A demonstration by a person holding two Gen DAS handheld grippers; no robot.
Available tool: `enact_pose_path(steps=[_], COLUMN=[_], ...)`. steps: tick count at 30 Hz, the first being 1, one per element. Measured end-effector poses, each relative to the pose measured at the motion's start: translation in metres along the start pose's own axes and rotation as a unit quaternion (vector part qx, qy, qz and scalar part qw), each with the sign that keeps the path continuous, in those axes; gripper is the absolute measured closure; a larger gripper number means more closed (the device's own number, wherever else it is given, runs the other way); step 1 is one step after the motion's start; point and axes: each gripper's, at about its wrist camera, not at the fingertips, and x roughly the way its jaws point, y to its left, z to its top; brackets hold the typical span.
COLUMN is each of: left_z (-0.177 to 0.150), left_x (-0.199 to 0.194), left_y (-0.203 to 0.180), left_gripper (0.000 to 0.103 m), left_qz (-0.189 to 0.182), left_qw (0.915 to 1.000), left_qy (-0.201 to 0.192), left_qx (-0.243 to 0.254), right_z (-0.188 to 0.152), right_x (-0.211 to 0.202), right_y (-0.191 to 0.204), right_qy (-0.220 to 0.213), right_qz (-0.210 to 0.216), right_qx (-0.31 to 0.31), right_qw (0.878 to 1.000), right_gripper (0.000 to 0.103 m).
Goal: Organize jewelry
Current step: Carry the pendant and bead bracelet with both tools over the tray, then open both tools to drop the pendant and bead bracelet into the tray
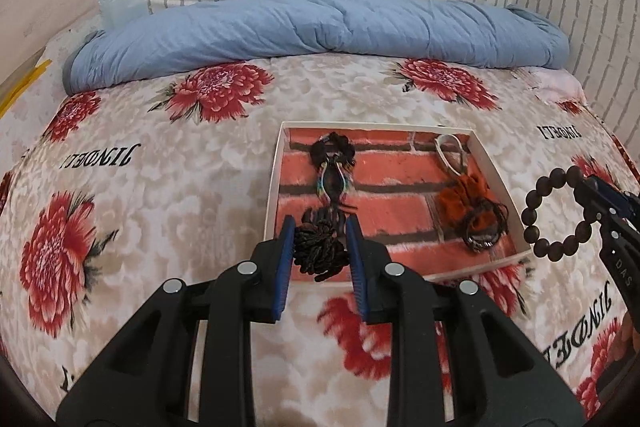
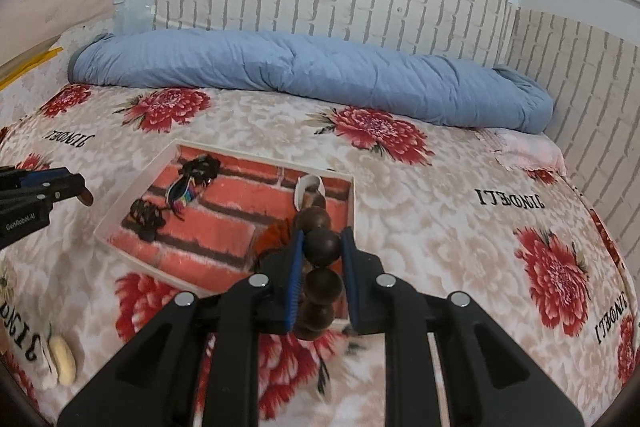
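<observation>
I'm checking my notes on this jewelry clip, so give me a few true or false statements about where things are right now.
1. The right gripper holds a bead bracelet. True.
2. The left gripper grips the bead bracelet too. False: its jaws stand open, with a black braided piece in the tray seen between them.
3. The tray sits on the floral bedspread. True.
4. The orange piece lies outside the tray. False: it lies inside, on the tray's right side.
5. A blue quilt lies rolled at the far end of the bed. True.
</observation>
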Motion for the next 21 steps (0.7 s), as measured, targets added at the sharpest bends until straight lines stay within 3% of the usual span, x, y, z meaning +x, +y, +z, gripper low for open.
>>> enact_pose_path(steps=[4, 10, 21], left_z=[0.010, 0.008, -0.013], left_x=[0.021, 0.056, 0.097], left_y=[0.004, 0.004, 0.002], left_gripper=[0.078, 0.078, 0.078], left_qz=[0.002, -0.025, -0.011], left_qw=[0.9999, 0.9991, 0.9976], left_qy=[0.010, 0.033, 0.067], left_qx=[0.004, 0.003, 0.014], right_z=[0.010, 0.016, -0.009], right_x=[0.017, 0.045, 0.089], right_y=[0.005, 0.015, 0.018], right_qy=[0.004, 0.013, 0.053], right_qz=[0.004, 0.017, 0.019], right_qx=[0.005, 0.010, 0.019], right_qw=[1.000, 1.000, 0.998], right_gripper=[0.084, 0.084, 0.084])
